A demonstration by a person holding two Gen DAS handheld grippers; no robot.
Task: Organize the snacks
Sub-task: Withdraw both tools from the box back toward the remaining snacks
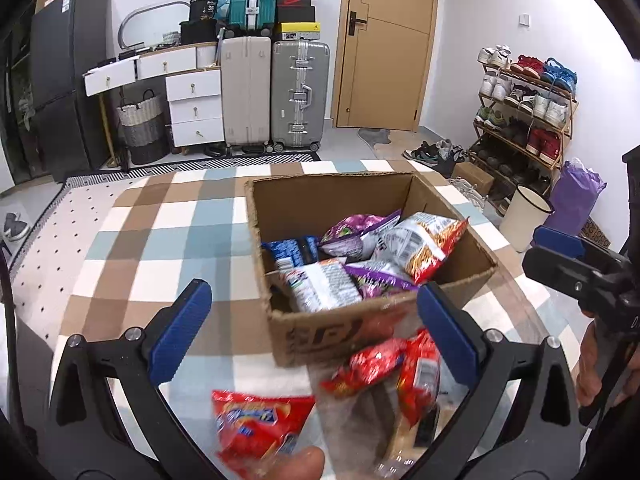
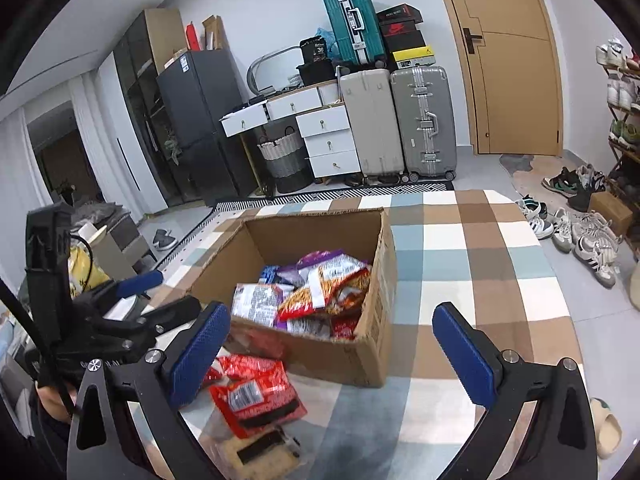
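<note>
An open cardboard box (image 1: 320,332) sits on the checked tablecloth and holds several snack packets (image 1: 404,248); it also shows in the right wrist view (image 2: 376,344). Red snack packets in a clear bag (image 1: 384,364) lie in front of the box, with another red packet (image 1: 260,420) to their left; they show in the right wrist view too (image 2: 256,392). My left gripper (image 1: 316,328) is open above these packets, holding nothing. My right gripper (image 2: 340,344) is open and empty in front of the box; it also appears in the left wrist view (image 1: 568,256).
The table (image 2: 480,264) has a checked cloth. Behind it stand suitcases (image 1: 276,96), white drawers (image 1: 192,100), a fridge (image 1: 60,92) and a door (image 1: 384,48). A shoe rack (image 1: 524,108), loose shoes (image 2: 580,236) and a cream bin (image 1: 520,216) are to the right.
</note>
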